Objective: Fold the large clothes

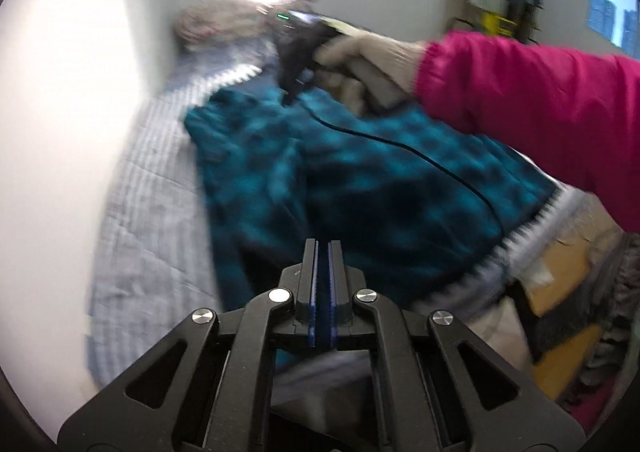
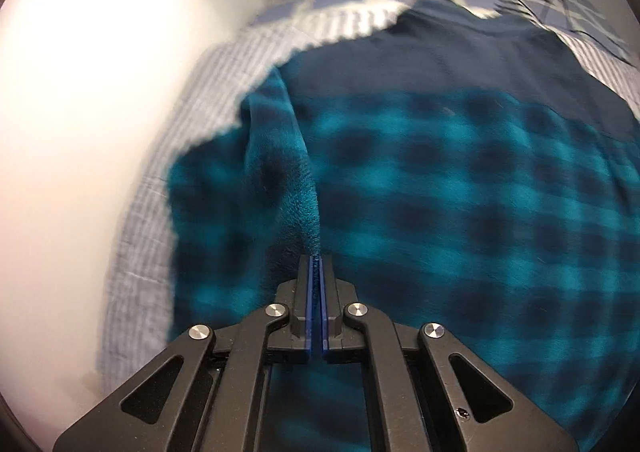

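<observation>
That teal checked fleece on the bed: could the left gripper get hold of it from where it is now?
Probably yes. The left gripper hangs just over the teal checked fleece with nothing between them, but its jaws are together, so they would need to open first.

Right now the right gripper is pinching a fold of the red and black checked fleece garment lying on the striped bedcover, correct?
Not quite: the fleece garment is teal and black checked, not red. The right wrist view shows the right gripper shut on a raised fold of it, above the striped bedcover.
</observation>
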Available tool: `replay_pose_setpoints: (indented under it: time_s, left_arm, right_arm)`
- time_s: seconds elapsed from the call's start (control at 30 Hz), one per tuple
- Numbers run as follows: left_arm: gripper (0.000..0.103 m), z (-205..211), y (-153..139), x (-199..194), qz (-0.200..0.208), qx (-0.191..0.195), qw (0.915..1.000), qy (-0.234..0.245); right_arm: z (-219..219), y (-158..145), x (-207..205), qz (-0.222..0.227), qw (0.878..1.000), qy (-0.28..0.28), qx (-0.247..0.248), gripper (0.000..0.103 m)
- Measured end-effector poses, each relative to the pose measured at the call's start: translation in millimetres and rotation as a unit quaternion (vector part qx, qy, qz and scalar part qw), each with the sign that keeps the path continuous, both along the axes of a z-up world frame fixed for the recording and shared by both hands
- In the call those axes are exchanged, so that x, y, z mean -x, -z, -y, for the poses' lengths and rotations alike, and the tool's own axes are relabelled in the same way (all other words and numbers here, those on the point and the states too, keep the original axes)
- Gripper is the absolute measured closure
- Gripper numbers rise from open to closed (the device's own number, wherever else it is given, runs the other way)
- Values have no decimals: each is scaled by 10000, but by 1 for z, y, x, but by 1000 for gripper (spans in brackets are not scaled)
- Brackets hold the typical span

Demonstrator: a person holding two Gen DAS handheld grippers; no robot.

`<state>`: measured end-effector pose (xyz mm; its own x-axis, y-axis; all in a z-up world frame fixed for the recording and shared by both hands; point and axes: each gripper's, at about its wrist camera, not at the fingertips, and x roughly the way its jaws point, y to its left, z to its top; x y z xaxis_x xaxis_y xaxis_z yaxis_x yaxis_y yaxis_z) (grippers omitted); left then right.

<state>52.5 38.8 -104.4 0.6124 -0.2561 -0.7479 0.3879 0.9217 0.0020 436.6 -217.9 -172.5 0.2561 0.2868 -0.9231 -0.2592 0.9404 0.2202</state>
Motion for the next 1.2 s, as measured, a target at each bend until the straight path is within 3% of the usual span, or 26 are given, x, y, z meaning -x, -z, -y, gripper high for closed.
replay_pose_setpoints:
  time_s: [0.1, 0.13, 0.23, 0.3, 0.4, 0.53, 0.63, 0.73, 0.87, 0.9, 0.93, 1.03, 1.2]
  left_arm:
    - [58, 1, 1, 22, -77, 237, 9996, 110]
    - [56, -4, 1, 27, -97, 322, 9994, 39]
    - [56, -29, 5, 32, -334, 743, 9961, -336]
    - [56, -45, 10, 33, -408, 907, 9931, -618]
    - [56, -56, 20, 23, -550, 1141, 9876, -930]
    - [56, -65, 25, 13, -474, 1100, 9866, -1111]
    - [56, -77, 29, 8, -557, 1226, 9826, -1282]
    - [56, -89, 41, -10, -874, 1484, 9745, -1438]
    - [56, -96, 74, -49, -1390, 1923, 9570, -1670]
    - [67, -96, 80, -56, -1421, 2035, 9539, -1684]
    - [101, -95, 84, -60, -1449, 2052, 9533, -1679]
    - [103, -80, 77, -57, -1307, 2056, 9594, -1418]
    - [103, -28, 31, -17, -845, 1980, 9760, -326]
  right_arm:
    - [13, -12, 9, 173, 9990, -94, 413, 99]
    - [15, -12, 11, 222, 9988, -123, 407, 99]
    - [8, -36, 24, 466, 9975, -420, 332, 94]
    - [-4, -51, 34, 561, 9954, -741, 237, 82]
    - [-26, -62, 56, 586, 9886, -1387, 68, 82]
    - [-50, -41, 91, 62, 9802, -1929, -451, 82]
    - [-68, -13, 112, -356, 9743, -2170, -479, 82]
    - [-72, 4, 129, -541, 9743, -2171, -272, 82]
    - [-53, 9, 140, -634, 9782, -1971, -174, 82]
    - [-48, 9, 139, -670, 9792, -1905, -171, 82]
    - [-41, 10, 142, -717, 9801, -1842, -162, 82]
    - [-20, 11, 146, -823, 9812, -1739, -111, 82]
    - [10, 2, 161, -894, 9811, -1714, -62, 82]
